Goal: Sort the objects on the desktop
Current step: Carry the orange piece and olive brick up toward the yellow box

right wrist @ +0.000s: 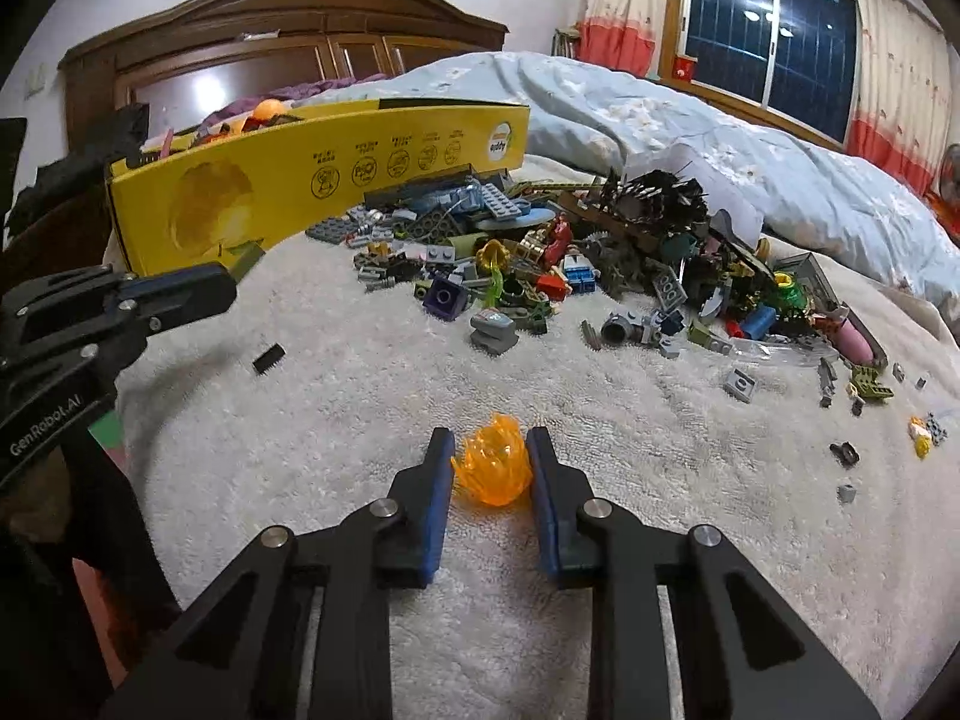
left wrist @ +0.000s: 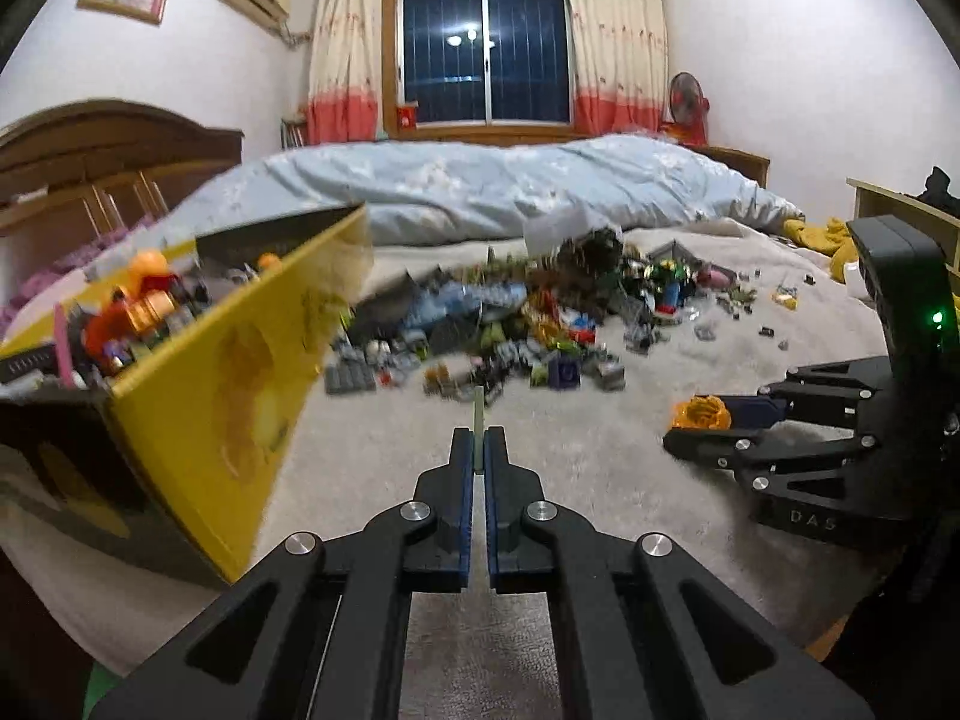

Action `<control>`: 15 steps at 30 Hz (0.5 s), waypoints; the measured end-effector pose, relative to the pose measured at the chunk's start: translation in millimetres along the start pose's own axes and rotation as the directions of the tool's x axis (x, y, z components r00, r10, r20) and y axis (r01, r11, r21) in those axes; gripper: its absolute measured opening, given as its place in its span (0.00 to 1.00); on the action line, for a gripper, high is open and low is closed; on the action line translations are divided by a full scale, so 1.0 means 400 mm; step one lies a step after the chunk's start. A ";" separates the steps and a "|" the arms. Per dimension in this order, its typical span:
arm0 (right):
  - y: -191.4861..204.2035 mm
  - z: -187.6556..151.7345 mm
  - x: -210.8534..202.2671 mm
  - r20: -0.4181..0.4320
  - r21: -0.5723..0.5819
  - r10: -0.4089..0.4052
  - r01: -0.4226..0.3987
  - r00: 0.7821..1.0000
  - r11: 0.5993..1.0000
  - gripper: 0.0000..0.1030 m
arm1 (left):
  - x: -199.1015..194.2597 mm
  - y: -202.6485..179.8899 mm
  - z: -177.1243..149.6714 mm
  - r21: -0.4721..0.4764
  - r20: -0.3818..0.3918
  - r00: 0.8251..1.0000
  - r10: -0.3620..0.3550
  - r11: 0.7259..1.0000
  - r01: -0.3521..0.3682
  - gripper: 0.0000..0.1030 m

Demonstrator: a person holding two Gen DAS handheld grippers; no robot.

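Observation:
A heap of small toy bricks [right wrist: 576,252] lies on a white towel on the bed; it also shows in the left wrist view [left wrist: 510,318]. A yellow cardboard box [left wrist: 198,384] with toy pieces in it stands at the left, also in the right wrist view [right wrist: 312,180]. My left gripper [left wrist: 479,438] is shut on a thin olive-green flat piece [left wrist: 478,420], held near the box. My right gripper [right wrist: 491,456] is shut on a clear orange flame-shaped piece [right wrist: 493,468], just above the towel. The right gripper also appears in the left wrist view [left wrist: 702,420].
A small black piece [right wrist: 268,358] lies alone on the towel. Loose small pieces [right wrist: 864,396] are scattered at the right. A rumpled light-blue quilt [left wrist: 510,180] lies behind the heap. A wooden headboard [right wrist: 270,36] stands at the far left.

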State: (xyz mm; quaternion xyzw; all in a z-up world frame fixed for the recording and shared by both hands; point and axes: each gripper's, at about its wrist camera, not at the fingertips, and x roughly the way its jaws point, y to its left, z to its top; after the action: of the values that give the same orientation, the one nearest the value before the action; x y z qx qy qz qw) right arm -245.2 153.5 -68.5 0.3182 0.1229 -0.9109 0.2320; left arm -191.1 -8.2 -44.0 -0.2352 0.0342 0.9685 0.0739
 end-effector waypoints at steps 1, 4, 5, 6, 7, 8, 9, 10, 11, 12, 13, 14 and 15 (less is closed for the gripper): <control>0.002 0.002 -0.008 0.006 0.002 0.006 -0.006 1.000 1.000 0.23 | -0.004 -0.003 0.004 0.010 0.002 1.000 0.011 1.000 -0.011 0.04; 0.021 0.018 -0.048 0.032 -0.014 0.014 -0.013 0.999 1.000 0.23 | -0.013 -0.005 0.010 0.012 0.002 1.000 0.009 1.000 -0.009 0.04; 0.031 0.026 -0.070 0.050 -0.017 0.022 -0.022 0.999 1.000 0.23 | -0.018 -0.008 0.011 0.012 0.002 1.000 0.003 1.000 -0.003 0.04; 0.039 0.034 -0.097 0.073 -0.018 0.033 -0.032 0.997 0.999 0.23 | -0.024 -0.012 0.013 0.012 0.006 1.000 -0.005 1.000 0.005 0.04; 0.044 0.041 -0.117 0.093 -0.015 0.042 -0.041 0.995 0.999 0.23 | -0.036 -0.015 0.014 0.009 0.016 1.000 -0.023 1.000 0.023 0.04; 0.053 0.051 -0.146 0.123 -0.009 0.057 -0.056 0.991 0.998 0.23 | -0.050 -0.020 0.016 0.008 0.028 0.999 -0.042 0.999 0.042 0.04; 0.062 0.059 -0.171 0.152 -0.003 0.068 -0.068 0.986 0.998 0.23 | -0.062 -0.025 0.018 0.006 0.037 0.998 -0.053 0.999 0.053 0.04; 0.071 0.064 -0.191 0.176 -0.002 0.072 -0.073 0.982 0.997 0.23 | -0.078 -0.032 0.021 0.002 0.049 0.996 -0.069 0.998 0.069 0.04; 0.083 0.069 -0.211 0.201 -0.006 0.068 -0.068 0.977 0.998 0.23 | -0.098 -0.038 0.023 -0.003 0.066 0.994 -0.092 0.996 0.093 0.04; 0.095 0.071 -0.223 0.217 -0.016 0.057 -0.055 0.974 0.998 0.23 | -0.113 -0.043 0.026 -0.004 0.081 0.991 -0.107 0.994 0.107 0.04; 0.103 0.072 -0.229 0.226 -0.025 0.044 -0.040 0.973 0.999 0.23 | -0.130 -0.046 0.028 -0.003 0.097 0.988 -0.119 0.993 0.120 0.04; 0.111 0.073 -0.231 0.230 -0.032 0.030 -0.023 0.973 0.999 0.23 | -0.145 -0.049 0.032 0.000 0.115 0.985 -0.128 0.992 0.129 0.04; 0.116 0.073 -0.228 0.228 -0.031 0.017 -0.011 0.973 0.999 0.23 | -0.159 -0.051 0.034 0.005 0.132 0.982 -0.135 0.991 0.135 0.04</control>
State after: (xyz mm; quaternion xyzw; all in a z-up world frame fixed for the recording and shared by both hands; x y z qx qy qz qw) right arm -174.4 134.1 8.6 0.2086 0.1067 -0.9379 0.2557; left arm -138.0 5.3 -3.1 -0.1725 0.0112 0.9748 0.1410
